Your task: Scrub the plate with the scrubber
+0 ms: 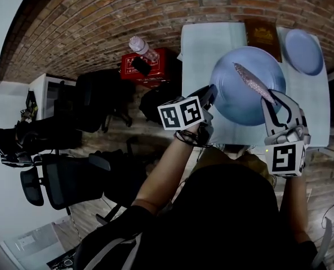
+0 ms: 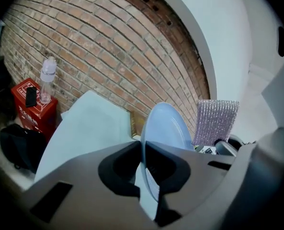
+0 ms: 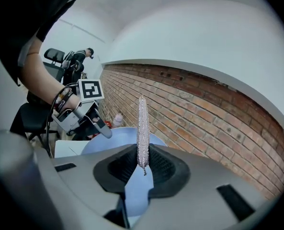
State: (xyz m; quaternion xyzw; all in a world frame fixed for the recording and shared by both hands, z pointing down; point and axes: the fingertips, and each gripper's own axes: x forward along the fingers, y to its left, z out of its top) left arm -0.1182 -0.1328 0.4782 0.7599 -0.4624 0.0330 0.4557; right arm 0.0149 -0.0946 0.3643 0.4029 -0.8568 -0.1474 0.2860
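Plate point(image 1: 240, 97): a large blue one over the near part of the pale table point(image 1: 203, 44), gripped at its left rim. Its face is turned up toward the head view. Whether its underside touches the table is not clear.
Office chairs point(image 1: 71, 179): black, on the floor at far left, well apart from the table.
Red box point(image 1: 150, 69): on the floor by the brick wall point(image 1: 116, 16), just left of the table, with a clear bottle point(image 1: 143, 48) standing on top.
Left hand-held gripper point(image 1: 210, 96): its jaws are narrow and clamped on the plate's rim. In its own view point(image 2: 142, 150) the plate point(image 2: 165, 126) runs edge-on between the two pads.
Scrubber point(image 1: 252, 82): a thin, glittery pad, silver-pink, slanting across the plate's middle. Whether it touches the plate is unclear. In the left gripper view it shows flat-on point(image 2: 216, 121), just right of the plate.
Right hand-held gripper point(image 1: 271, 107): its jaws are pinched on the scrubber's lower end. In its own view point(image 3: 142, 159) the scrubber point(image 3: 142, 126) rises edge-on from between the pads, with the plate point(image 3: 118, 140) behind it.
Brown board point(image 1: 262, 34): flat at the table's far edge.
Smaller plate point(image 1: 303, 50): blue, lying on the table's far right corner, just beside the board.
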